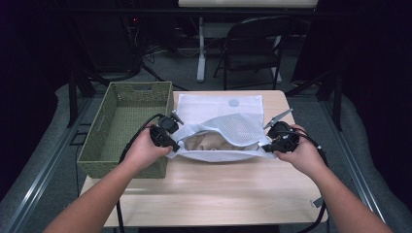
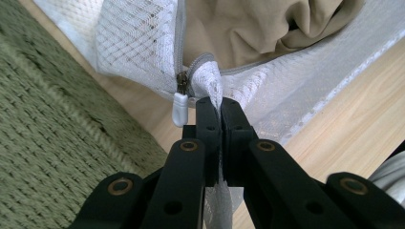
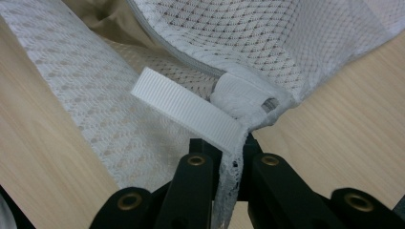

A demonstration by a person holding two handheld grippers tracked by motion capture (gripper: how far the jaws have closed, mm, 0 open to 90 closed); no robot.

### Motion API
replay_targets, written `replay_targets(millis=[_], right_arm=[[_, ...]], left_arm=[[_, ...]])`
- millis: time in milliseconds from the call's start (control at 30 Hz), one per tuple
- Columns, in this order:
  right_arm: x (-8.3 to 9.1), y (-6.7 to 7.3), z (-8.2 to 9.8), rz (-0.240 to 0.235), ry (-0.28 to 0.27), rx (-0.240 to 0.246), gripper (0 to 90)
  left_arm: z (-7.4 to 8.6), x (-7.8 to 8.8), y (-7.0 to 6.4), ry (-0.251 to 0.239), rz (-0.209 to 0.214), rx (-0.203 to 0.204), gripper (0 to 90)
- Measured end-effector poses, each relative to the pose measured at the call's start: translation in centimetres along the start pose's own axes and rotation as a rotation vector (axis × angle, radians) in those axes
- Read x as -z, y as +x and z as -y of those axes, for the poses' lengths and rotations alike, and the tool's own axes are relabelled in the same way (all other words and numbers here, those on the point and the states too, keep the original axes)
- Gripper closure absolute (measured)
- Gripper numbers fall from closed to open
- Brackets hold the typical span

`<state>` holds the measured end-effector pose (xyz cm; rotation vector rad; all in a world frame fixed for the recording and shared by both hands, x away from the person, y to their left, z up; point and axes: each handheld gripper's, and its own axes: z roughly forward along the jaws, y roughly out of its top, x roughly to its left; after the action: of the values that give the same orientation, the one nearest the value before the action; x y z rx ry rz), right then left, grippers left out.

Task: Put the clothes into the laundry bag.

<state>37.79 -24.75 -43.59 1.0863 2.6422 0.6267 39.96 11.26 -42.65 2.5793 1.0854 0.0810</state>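
A white mesh laundry bag [image 1: 221,127] lies on the wooden table, its zipped mouth gaping toward me, with tan cloth [image 1: 204,142] inside. My left gripper [image 1: 170,145] is shut on the bag's left front corner [image 2: 210,81], right beside the white zipper pull [image 2: 179,107]. The tan cloth [image 2: 267,24] shows through the opening there. My right gripper [image 1: 266,146] is shut on the bag's right front corner [image 3: 248,102], where a white ribbed loop [image 3: 186,107] sticks out over the jaws. Both corners are raised a little off the table.
A green woven basket [image 1: 127,127] stands at the table's left, close beside my left hand; its weave [image 2: 52,143] shows in the left gripper view. A folding chair [image 1: 252,46] stands beyond the table's far edge. Bare tabletop [image 1: 218,189] lies in front of the bag.
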Motion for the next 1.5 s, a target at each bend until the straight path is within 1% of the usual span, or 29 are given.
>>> replay_targets(millis=[33, 133, 233, 267, 300, 433, 467, 500, 533, 567, 667, 700, 733, 767, 800, 867, 900, 967, 1100, 1133, 1167, 1200, 1233, 1267, 1333, 1367, 1433, 1500], right_arm=[[0.1, -0.1, -0.1, 0.001, 0.004, 0.002, 88.7], [0.2, -0.1, -0.1, 0.007, -0.014, -0.004, 88.7], [0.4, -0.2, -0.1, 0.009, -0.014, -0.002, 88.7], [0.3, -0.1, -0.1, 0.005, -0.029, -0.011, 88.7], [0.5, -0.2, -0.2, 0.009, -0.018, -0.003, 88.7], [0.5, -0.1, -0.4, 0.016, -0.023, 0.004, 88.7], [0.5, -0.1, -0.5, 0.023, -0.027, 0.003, 88.7], [0.5, -0.1, -0.5, 0.024, -0.031, 0.001, 88.7], [0.6, -0.2, -0.6, 0.023, -0.028, 0.004, 88.7], [0.6, -0.2, -0.7, 0.022, -0.029, 0.003, 88.7], [0.7, -0.4, -1.0, 0.022, -0.041, -0.001, 88.6], [0.8, -0.5, -1.1, 0.023, -0.036, 0.004, 88.7], [0.8, -0.5, -1.2, 0.022, -0.044, -0.002, 88.6], [0.9, -0.5, -1.3, 0.03, -0.044, -0.002, 88.7], [0.9, -0.6, -1.3, 0.026, -0.045, 0.002, 88.7], [1.0, -0.6, -1.4, 0.032, -0.042, 0.003, 88.7], [1.2, -0.6, -1.7, 0.036, -0.047, 0.003, 88.7], [1.4, -0.6, -1.9, 0.04, -0.05, 0.006, 88.7], [1.8, -0.7, -2.1, 0.049, -0.054, 0.01, 88.7], [2.1, -0.8, -2.4, 0.049, -0.046, 0.016, 88.7], [2.1, -0.8, -2.4, 0.05, -0.051, 0.013, 88.7], [2.2, -0.8, -2.5, 0.057, -0.05, 0.012, 88.7], [2.3, -0.8, -2.6, 0.054, -0.047, 0.014, 88.7], [2.4, -0.9, -2.6, 0.054, -0.045, 0.016, 88.7], [2.5, -0.9, -2.7, 0.057, -0.048, 0.015, 88.7], [2.6, -0.9, -2.8, 0.057, -0.041, 0.015, 88.7], [2.9, -0.9, -3.0, 0.058, -0.05, 0.017, 88.7], [3.1, -0.9, -3.1, 0.061, -0.047, 0.019, 88.7]], left_arm=[[0.0, 0.1, 0.1, -0.002, -0.001, -0.001, 87.9], [-0.1, 0.3, 0.2, -0.009, 0.001, 0.002, 88.0], [-0.1, 0.6, 0.4, -0.017, 0.001, 0.01, 88.1], [-0.1, 0.6, 0.5, -0.017, 0.002, 0.011, 88.1], [-0.1, 0.6, 0.5, -0.017, 0.0, 0.012, 88.1], [-0.2, 0.7, 0.6, -0.015, -0.005, 0.006, 88.2], [-0.2, 0.8, 0.6, -0.018, -0.003, 0.011, 88.2], [-0.3, 0.9, 0.6, -0.014, -0.005, 0.009, 88.2], [-0.4, 1.0, 0.7, -0.021, -0.009, 0.01, 88.1], [-0.4, 1.2, 0.8, -0.019, -0.006, 0.011, 88.2], [-0.6, 1.5, 0.9, -0.031, -0.01, 0.017, 88.2], [-0.7, 1.7, 1.0, -0.032, -0.013, 0.013, 88.2], [-0.7, 1.7, 1.0, -0.032, -0.013, 0.013, 88.2], [-0.8, 1.8, 1.1, -0.04, -0.012, 0.018, 88.2], [-0.9, 2.1, 1.1, -0.049, -0.015, 0.022, 88.2], [-1.0, 2.3, 1.2, -0.053, -0.013, 0.023, 88.2], [-1.2, 2.7, 1.3, -0.057, -0.02, 0.023, 88.3], [-1.4, 3.0, 1.4, -0.055, -0.024, 0.016, 88.3], [-1.6, 3.3, 1.3, -0.055, -0.028, 0.02, 88.3], [-1.7, 3.6, 1.3, -0.048, -0.029, 0.013, 88.4], [-1.7, 3.6, 1.2, -0.053, -0.031, 0.016, 88.3], [-1.8, 3.8, 1.3, -0.047, -0.03, 0.01, 88.3], [-1.8, 3.9, 1.3, -0.051, -0.029, 0.015, 88.4], [-1.9, 4.0, 1.3, -0.041, -0.03, 0.012, 88.4], [-2.0, 4.1, 1.3, -0.046, -0.035, 0.012, 88.4], [-2.1, 4.3, 1.4, -0.044, -0.04, 0.01, 88.4], [-2.3, 4.6, 1.3, -0.049, -0.042, 0.014, 88.4], [-2.5, 4.9, 1.4, -0.043, -0.045, 0.014, 88.4]])
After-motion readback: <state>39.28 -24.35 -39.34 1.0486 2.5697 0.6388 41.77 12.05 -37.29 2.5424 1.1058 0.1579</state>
